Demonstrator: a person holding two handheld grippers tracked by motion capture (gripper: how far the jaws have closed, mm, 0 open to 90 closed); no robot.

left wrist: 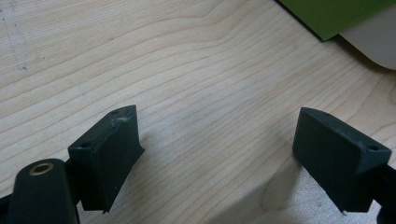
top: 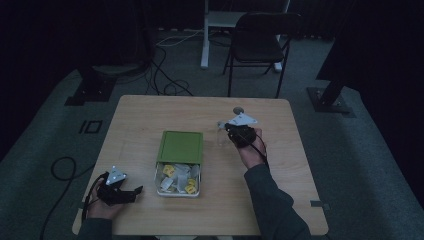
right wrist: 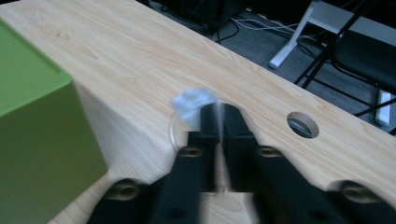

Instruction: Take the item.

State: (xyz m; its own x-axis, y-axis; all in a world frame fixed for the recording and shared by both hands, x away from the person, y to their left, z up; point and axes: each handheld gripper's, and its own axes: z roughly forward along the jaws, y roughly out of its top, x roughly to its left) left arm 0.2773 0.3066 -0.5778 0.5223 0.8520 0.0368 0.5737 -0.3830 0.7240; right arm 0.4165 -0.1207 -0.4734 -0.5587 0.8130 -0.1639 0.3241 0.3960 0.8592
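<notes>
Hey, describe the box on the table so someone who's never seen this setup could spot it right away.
Start at the light wooden table. Near its middle, between the person's two hands, lies an open box whose tray holds small white and yellow packets. Its flat green lid is folded back toward the far edge; nothing else on the table is green.

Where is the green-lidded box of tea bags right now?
In the high view, the box sits near the table's middle, slightly toward the person. Its green lid stands open. The left tool lies to its left, the right tool beyond its far-right corner.
</notes>
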